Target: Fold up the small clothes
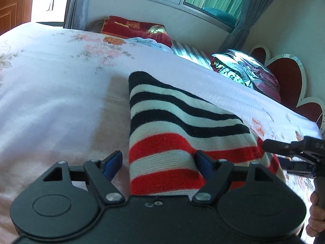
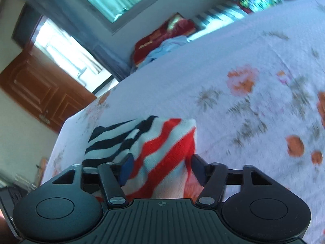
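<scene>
Striped knit [image 1: 172, 134] lies mid-bed; left hand-held gripper [image 1: 160, 162] open astride its edge, right [image 2: 160, 164] clamps it

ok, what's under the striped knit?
The striped knit lies on the floral bedsheet, which shows all around it. Whatever is directly beneath it is covered.

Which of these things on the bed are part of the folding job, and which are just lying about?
Job in hand:
striped knit garment
left claw
right claw
floral bedsheet

Lying about:
red pillow
light blue cloth
shiny bag of clothes
</scene>
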Tool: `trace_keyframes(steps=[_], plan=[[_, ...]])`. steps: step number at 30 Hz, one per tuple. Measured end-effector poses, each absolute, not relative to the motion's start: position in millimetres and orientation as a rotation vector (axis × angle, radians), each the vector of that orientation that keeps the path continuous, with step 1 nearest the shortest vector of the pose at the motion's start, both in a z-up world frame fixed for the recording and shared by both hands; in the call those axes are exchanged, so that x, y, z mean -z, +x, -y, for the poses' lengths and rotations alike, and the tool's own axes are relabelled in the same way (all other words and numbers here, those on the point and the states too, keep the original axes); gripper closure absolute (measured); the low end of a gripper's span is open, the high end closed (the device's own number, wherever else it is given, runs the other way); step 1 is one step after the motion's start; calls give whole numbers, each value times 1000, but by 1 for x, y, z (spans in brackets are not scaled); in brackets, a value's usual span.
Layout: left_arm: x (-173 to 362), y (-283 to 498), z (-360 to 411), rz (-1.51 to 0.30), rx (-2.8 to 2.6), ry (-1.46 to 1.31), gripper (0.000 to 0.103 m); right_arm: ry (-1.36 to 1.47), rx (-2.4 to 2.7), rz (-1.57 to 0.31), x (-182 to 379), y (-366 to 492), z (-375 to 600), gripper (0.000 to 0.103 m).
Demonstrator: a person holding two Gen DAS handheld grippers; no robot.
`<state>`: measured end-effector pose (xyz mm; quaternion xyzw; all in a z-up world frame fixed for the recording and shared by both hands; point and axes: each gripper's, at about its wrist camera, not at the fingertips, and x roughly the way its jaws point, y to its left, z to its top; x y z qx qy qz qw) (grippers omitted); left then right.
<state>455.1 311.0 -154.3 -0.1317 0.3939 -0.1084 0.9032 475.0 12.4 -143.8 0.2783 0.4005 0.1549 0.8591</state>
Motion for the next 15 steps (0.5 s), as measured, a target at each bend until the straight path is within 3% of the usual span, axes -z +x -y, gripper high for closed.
trace_keyframes(steps=[5, 9, 15], plan=[[158, 457, -309, -814, 206, -280, 25, 409, -304, -776, 140, 483, -33, 89], [158, 454, -310, -814, 202, -280, 23, 369, -272, -831, 159, 492, -37, 88], [141, 421, -314, -791, 225, -229, 27, 446, -295, -797, 131, 455, -16, 87]])
